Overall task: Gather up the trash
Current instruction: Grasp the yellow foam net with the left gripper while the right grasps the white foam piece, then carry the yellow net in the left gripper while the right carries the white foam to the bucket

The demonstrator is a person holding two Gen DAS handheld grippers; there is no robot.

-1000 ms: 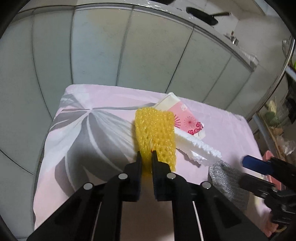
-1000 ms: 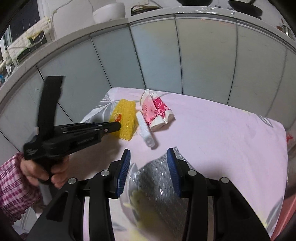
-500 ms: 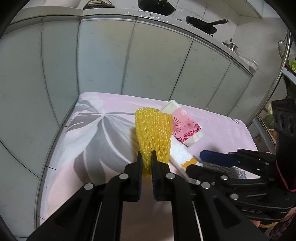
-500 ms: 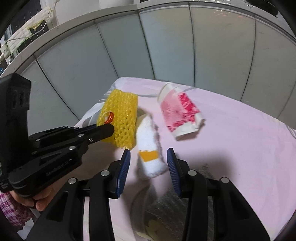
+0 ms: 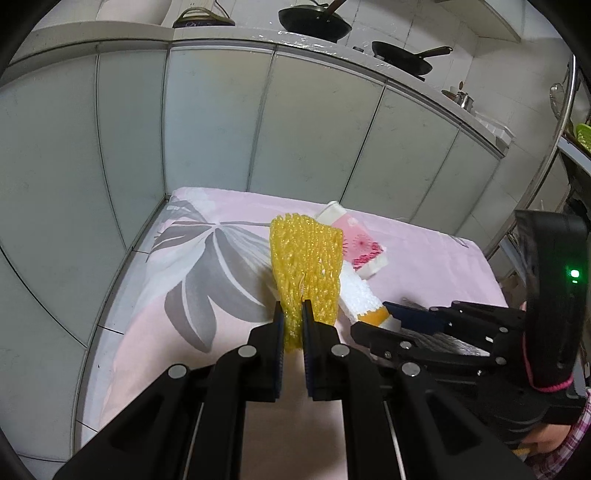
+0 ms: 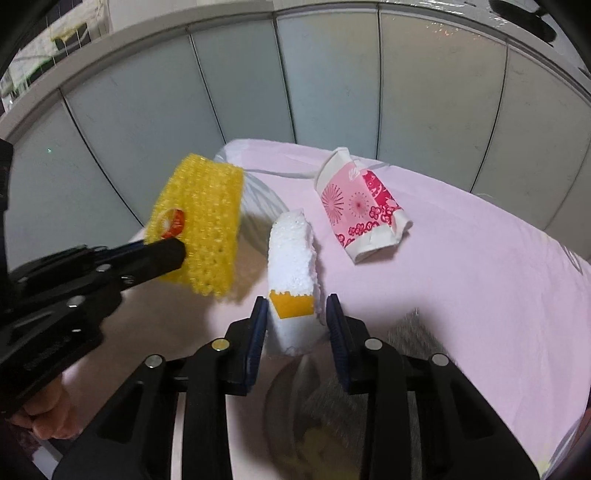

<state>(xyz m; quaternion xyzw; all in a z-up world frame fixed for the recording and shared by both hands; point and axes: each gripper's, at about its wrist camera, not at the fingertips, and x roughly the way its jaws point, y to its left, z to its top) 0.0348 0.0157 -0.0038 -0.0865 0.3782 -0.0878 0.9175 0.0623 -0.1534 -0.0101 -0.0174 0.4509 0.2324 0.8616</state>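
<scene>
My left gripper (image 5: 293, 314) is shut on a yellow foam net sleeve (image 5: 304, 271) and holds it above the pink cloth (image 5: 221, 295); the sleeve also shows in the right wrist view (image 6: 203, 221). My right gripper (image 6: 295, 306) is open, its jaws on either side of a white foam net piece with an orange label (image 6: 291, 266) that lies on the cloth. A crushed pink paper cup (image 6: 360, 208) lies beyond it. In the left wrist view the white piece (image 5: 360, 295) and the cup (image 5: 354, 243) sit right of the sleeve.
A silver bubble-foil bag (image 6: 325, 406) lies open under my right gripper. Grey cabinet doors (image 5: 221, 129) rise behind the cloth-covered surface, with pans (image 5: 314, 20) on the counter above. A metal rack (image 5: 565, 122) stands at the right.
My right gripper has moved forward and left so that the white foam piece sits between its jaws. My left gripper has lifted the yellow sleeve a little higher.
</scene>
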